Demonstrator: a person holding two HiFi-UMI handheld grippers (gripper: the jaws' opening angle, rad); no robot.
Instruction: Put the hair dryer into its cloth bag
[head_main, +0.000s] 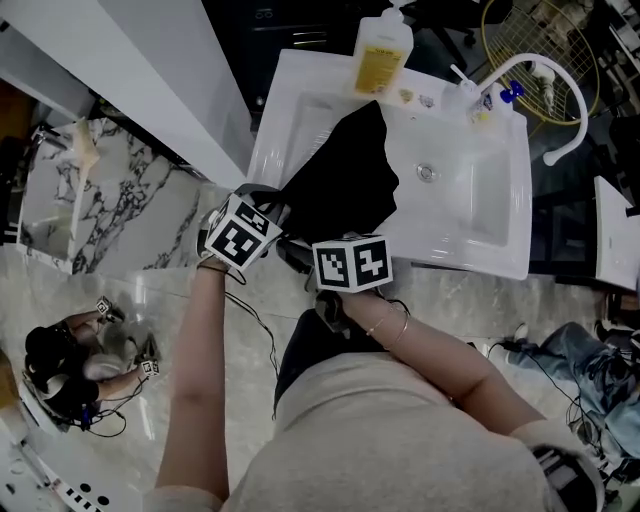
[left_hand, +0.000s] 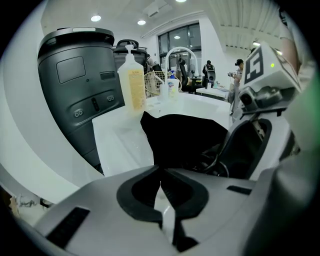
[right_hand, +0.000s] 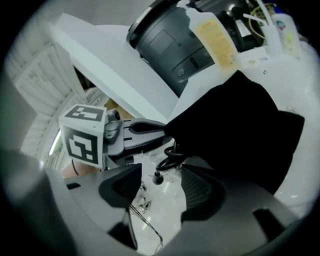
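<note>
The black cloth bag (head_main: 345, 180) lies over the left part of the white sink top (head_main: 290, 110), its mouth toward me. My left gripper (left_hand: 161, 192) is shut on the bag's near edge; in the right gripper view its fingertips (right_hand: 167, 127) reach into the cloth. My right gripper (right_hand: 159, 187) is open just in front of the mouth. A loop of black cord (right_hand: 169, 159) with a small knob at its end hangs out of the bag between its pads, untouched. The bag (right_hand: 240, 125) hides the hair dryer's body.
A soap bottle with a yellow label (head_main: 380, 50) stands at the sink's back edge, a curved white faucet (head_main: 540, 75) at the right. A dark grey bin (left_hand: 75, 85) stands behind the counter. A person (head_main: 70, 370) crouches on the floor at lower left.
</note>
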